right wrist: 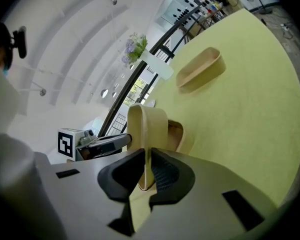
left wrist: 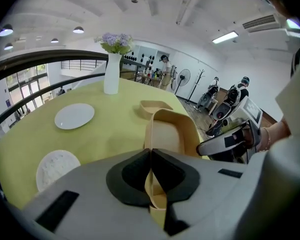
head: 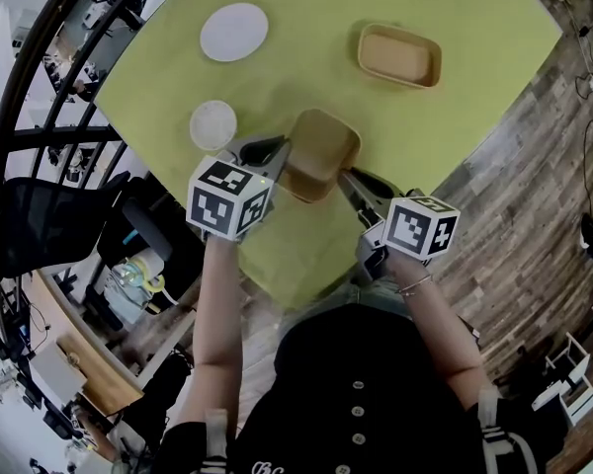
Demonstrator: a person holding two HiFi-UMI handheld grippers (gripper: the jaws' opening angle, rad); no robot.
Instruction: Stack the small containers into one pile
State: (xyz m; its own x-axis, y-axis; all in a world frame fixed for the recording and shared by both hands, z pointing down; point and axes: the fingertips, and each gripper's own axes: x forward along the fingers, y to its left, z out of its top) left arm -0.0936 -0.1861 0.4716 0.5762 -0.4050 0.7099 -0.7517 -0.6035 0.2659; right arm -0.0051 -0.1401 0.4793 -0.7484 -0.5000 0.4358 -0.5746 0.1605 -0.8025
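1. Left gripper (left wrist: 151, 156): fingers narrow, pads clamped on the thin rim of the held container (left wrist: 172, 134). It enters from that container's left side. Marker cube (head: 227, 197) sits behind the jaws.

2. Right gripper (right wrist: 149, 159): fingers narrow, pads nipping the opposite wall of the same container from its right side. Marker cube (head: 420, 227) sits behind the jaws.

3. Held container: tan, rounded-rectangular, empty and tilted, between the two grippers over the table's near corner. Whether its base touches the table cannot be told.

4. Second container (head: 399, 55): tan, the same shape, upright and open. It stands alone toward the table's right edge, well apart from the held one.

5. Small white disc (head: 213, 124): lies flat near the left edge, just beside the left gripper's tips.

6. White plate (head: 234, 32): lies flat and empty near the left edge, beyond the disc.

7. White vase (left wrist: 111, 74): holds pale flowers, upright at the far side.

8. Table (head: 306, 8): yellow-green top that carries all of the above.
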